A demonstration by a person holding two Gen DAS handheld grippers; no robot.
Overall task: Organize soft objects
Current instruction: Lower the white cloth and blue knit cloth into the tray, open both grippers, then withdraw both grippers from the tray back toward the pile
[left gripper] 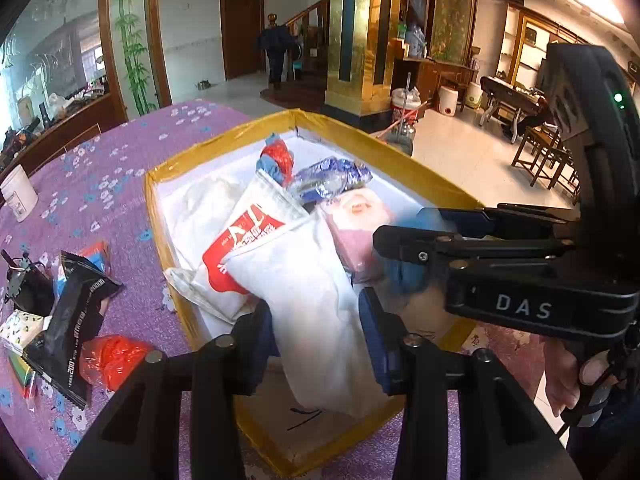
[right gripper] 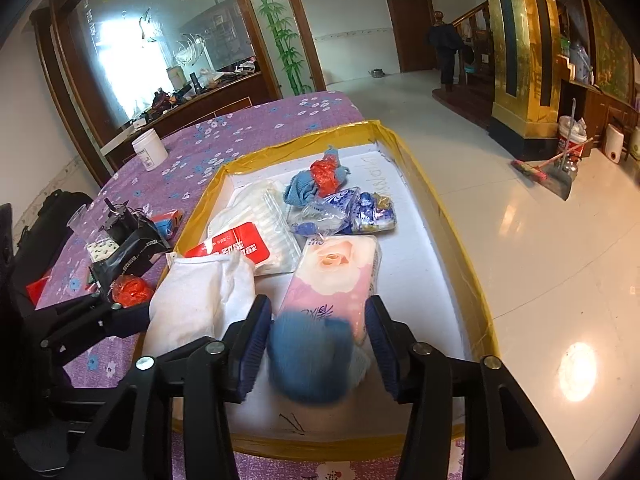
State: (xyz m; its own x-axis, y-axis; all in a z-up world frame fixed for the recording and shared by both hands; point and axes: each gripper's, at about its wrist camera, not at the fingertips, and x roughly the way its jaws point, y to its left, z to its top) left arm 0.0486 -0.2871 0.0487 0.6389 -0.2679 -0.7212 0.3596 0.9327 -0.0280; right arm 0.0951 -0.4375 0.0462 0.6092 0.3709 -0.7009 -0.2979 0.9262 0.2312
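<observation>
A white tray with yellow-taped rim (left gripper: 192, 276) (right gripper: 448, 216) sits on the purple floral table. My left gripper (left gripper: 316, 344) is shut on a white folded cloth (left gripper: 316, 304) (right gripper: 200, 300), holding it over the tray's near left. My right gripper (right gripper: 318, 356) (left gripper: 404, 240) is open, with a blurred blue fuzzy object (right gripper: 310, 360) (left gripper: 404, 276) between its jaws above the tray floor. In the tray lie a pink tissue pack (right gripper: 336, 272), a red-and-white packet (right gripper: 240, 244) (left gripper: 240, 248), a blue-and-white wrapper (right gripper: 360, 212) (left gripper: 332, 178) and a blue-and-red bundle (right gripper: 324, 178).
Left of the tray on the table lie a red mesh ball (left gripper: 112, 360) (right gripper: 132, 290), a black packet (left gripper: 68, 320), a small tissue pack (left gripper: 20, 328) and a white jar (left gripper: 18, 196) (right gripper: 150, 154). The table edge drops to tiled floor on the right.
</observation>
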